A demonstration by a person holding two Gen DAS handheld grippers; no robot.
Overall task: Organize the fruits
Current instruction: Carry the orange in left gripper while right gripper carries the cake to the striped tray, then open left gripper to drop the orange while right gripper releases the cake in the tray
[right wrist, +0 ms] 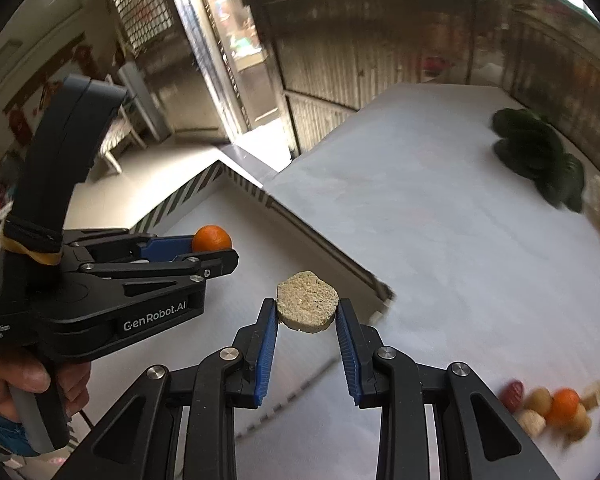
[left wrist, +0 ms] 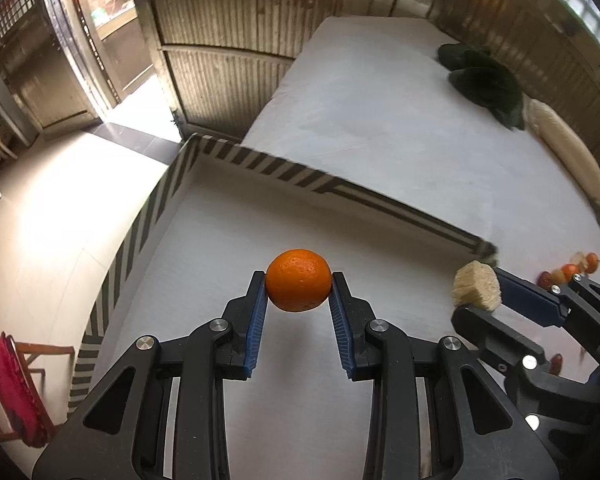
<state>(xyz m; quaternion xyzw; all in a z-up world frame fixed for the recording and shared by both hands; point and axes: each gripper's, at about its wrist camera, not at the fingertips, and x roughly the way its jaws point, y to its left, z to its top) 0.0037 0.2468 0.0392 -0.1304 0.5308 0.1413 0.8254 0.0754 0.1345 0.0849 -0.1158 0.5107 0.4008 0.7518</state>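
My left gripper (left wrist: pixel 299 285) pinches an orange (left wrist: pixel 299 280) above the striped-rim box (left wrist: pixel 284 168); my right gripper (right wrist: pixel 307 309) pinches a pale, possibly spongy chunk (right wrist: pixel 307 307).

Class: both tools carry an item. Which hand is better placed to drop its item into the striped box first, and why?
Left. Its tool holds the orange well over the striped box; the right tool with its beige chunk hangs nearer the box's corner edge.

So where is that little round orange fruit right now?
The round orange fruit sits pinched in the left gripper, over the white striped-edged box, with the right gripper beside it.
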